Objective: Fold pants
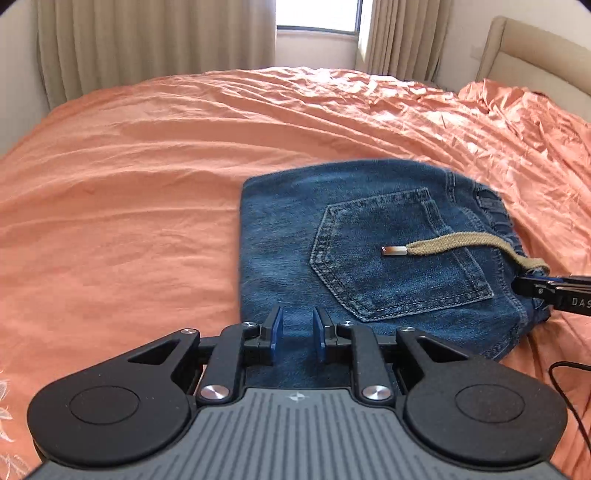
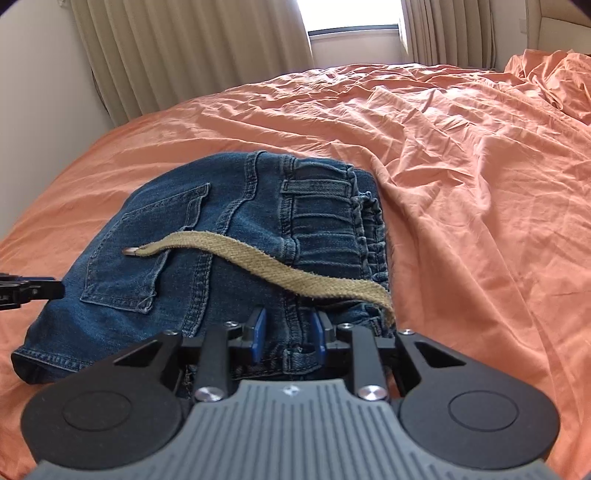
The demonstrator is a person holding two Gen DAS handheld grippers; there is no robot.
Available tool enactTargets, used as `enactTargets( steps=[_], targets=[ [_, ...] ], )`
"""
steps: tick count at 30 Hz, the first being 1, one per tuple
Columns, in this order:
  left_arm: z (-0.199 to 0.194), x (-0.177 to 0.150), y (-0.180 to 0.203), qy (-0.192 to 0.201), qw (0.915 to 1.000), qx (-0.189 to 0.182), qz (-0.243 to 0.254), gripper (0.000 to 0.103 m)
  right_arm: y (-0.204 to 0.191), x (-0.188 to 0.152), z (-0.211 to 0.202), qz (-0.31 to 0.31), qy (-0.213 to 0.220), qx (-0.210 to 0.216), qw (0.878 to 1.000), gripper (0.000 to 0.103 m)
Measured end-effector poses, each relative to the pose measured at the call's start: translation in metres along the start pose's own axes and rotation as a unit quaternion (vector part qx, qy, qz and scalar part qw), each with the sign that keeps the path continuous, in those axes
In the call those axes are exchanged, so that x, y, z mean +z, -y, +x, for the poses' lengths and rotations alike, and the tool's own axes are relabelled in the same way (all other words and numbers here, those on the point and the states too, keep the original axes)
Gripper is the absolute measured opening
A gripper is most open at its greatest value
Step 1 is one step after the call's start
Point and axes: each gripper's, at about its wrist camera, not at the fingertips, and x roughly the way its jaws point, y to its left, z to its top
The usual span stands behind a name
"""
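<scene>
While the left wrist view looks down over an orange sheet (image 1: pixel 147 166), the folded jeans (image 1: pixel 288 240) lie flat on it, right of centre, back pocket (image 1: pixel 388 258) up. A tan drawstring (image 1: pixel 461 243) crosses the pocket, its metal tip pointing left. The left gripper (image 1: pixel 298 332) sits over the near edge of the jeans with its blue pads a narrow gap apart; denim shows through the gap, and nothing is pinched that I can see. The right gripper (image 1: pixel 532 288) comes in from the right edge at the waistband corner, just under the drawstring; whether it grips the cloth there I cannot tell. Curtains (image 1: pixel 147 44) and a window (image 1: pixel 317 18) stand behind the bed.

From the right wrist view, the jeans (image 2: pixel 221 221) lie left of centre, elastic waistband (image 2: pixel 332 221) on the right, drawstring (image 2: pixel 258 258) running across it. The right gripper's (image 2: pixel 288 330) pads stand narrowly apart over the waistband's near end, with denim between them but not visibly clamped. The left gripper (image 2: pixel 55 290) pokes in from the left edge beside the jeans.
</scene>
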Motion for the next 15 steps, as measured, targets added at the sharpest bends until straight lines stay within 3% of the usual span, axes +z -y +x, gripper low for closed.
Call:
enactTargets(
  steps=[4,6,7,11,15],
  targets=[
    [-0.039,-0.016,-0.009,0.021,0.9991,0.010,0.034,0.036,0.011,-0.004,-0.002,0.032,0.005,0.020,0.999,0.020],
    [-0.052,-0.027,-0.004,0.019,0.9980,0.016,0.057,0.047,0.011,-0.004,-0.001,0.041,0.005,0.021,0.999,0.020],
    [-0.055,-0.035,0.001,0.017,0.9972,0.021,0.070,0.058,0.010,-0.005,-0.001,0.041,0.006,0.020,0.999,0.020],
    [-0.050,-0.064,0.022,0.013,0.9896,0.069,0.125,0.060,0.010,-0.006,-0.002,0.037,0.008,0.023,0.999,0.020],
    [-0.030,-0.073,0.038,0.016,0.9821,0.099,0.159,0.060,0.016,-0.006,-0.002,0.051,0.008,0.036,0.998,0.020]
  ],
)
